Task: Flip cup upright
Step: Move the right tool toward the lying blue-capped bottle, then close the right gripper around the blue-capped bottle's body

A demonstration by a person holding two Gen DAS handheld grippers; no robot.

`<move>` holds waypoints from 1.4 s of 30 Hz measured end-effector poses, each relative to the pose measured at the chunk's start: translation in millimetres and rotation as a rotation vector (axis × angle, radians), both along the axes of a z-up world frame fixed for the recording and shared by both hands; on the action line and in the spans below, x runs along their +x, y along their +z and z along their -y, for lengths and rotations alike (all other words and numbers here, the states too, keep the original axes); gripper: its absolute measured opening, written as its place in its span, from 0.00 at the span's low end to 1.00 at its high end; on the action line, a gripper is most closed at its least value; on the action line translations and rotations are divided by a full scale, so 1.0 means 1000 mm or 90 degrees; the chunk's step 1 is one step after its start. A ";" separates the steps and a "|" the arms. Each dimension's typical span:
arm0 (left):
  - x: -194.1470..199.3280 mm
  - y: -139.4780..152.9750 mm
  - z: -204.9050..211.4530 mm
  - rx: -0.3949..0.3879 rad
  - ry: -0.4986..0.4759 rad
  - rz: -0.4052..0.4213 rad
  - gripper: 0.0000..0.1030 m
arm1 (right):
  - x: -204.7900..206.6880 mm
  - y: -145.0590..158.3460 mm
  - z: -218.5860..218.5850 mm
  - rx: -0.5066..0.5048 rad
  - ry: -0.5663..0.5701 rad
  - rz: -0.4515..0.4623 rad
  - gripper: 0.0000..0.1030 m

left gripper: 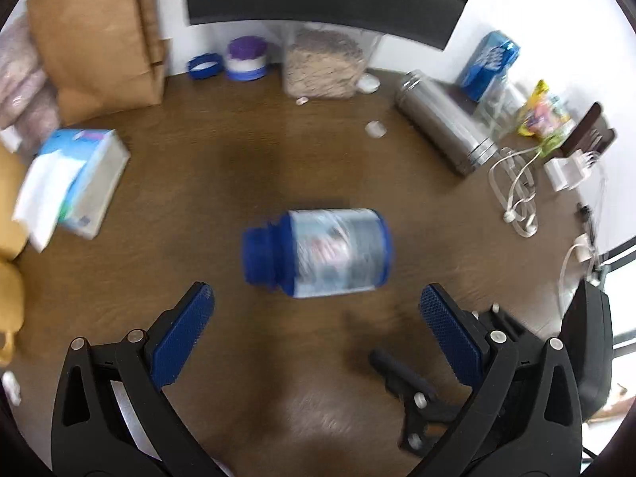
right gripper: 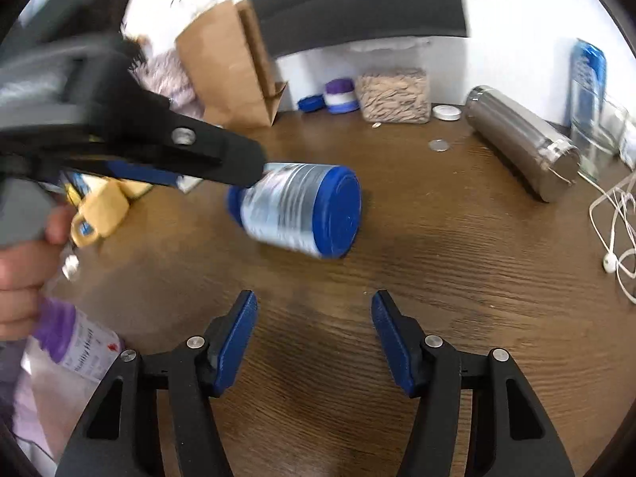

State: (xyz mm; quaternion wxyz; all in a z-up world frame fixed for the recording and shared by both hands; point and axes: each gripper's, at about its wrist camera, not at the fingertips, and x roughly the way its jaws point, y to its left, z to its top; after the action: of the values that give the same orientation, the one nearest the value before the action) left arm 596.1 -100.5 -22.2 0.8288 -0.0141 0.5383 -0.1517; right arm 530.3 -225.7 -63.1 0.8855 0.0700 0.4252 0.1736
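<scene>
The cup [left gripper: 330,252] is a blue container with a pale label. It lies on its side on the brown wooden table [left gripper: 198,167], neck pointing left in the left wrist view. My left gripper [left gripper: 314,294] is open just short of it, its pads wide apart and empty. In the right wrist view the cup [right gripper: 302,210] shows its blue base toward me. My right gripper [right gripper: 314,298] is open a short way in front of it, holding nothing. One finger of the left gripper [right gripper: 206,155] reaches in from the left over the cup's neck end.
A steel flask [left gripper: 445,119] lies at the back right, with white cables [left gripper: 512,187] beside it. A grain jar [left gripper: 322,63], purple-lidded tub [left gripper: 246,57] and paper bag [left gripper: 99,39] line the wall. A tissue box [left gripper: 79,183] sits left. A hand [right gripper: 24,270] holds the left gripper.
</scene>
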 end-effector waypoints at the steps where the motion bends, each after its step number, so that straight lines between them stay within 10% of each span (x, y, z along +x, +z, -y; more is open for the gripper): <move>1: 0.002 -0.001 -0.002 -0.009 0.000 0.016 1.00 | 0.002 0.005 0.007 -0.002 -0.007 0.008 0.63; 7: 0.009 -0.009 -0.031 -0.114 0.064 0.009 1.00 | 0.057 0.027 0.043 0.017 -0.124 0.014 0.72; 17: -0.049 0.000 -0.036 -0.205 0.116 0.070 1.00 | 0.181 0.004 -0.015 0.009 -0.038 -0.024 0.72; 30: -0.010 -0.048 -0.054 -0.255 0.139 0.028 0.98 | 0.135 -0.011 0.006 0.099 -0.004 -0.126 0.40; 35: 0.001 -0.047 -0.055 -0.257 0.153 0.039 0.98 | 0.136 0.027 0.025 0.066 -0.062 0.007 0.41; 42: 0.035 -0.051 -0.060 -0.237 0.206 0.064 0.98 | 0.197 -0.003 0.002 0.051 -0.064 0.004 0.41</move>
State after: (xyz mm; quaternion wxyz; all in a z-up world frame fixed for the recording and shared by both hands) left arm 630.7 -40.4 -72.9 0.8512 -0.2450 0.4499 -0.1141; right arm 726.8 -227.3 -66.4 0.8909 0.1264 0.4110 0.1462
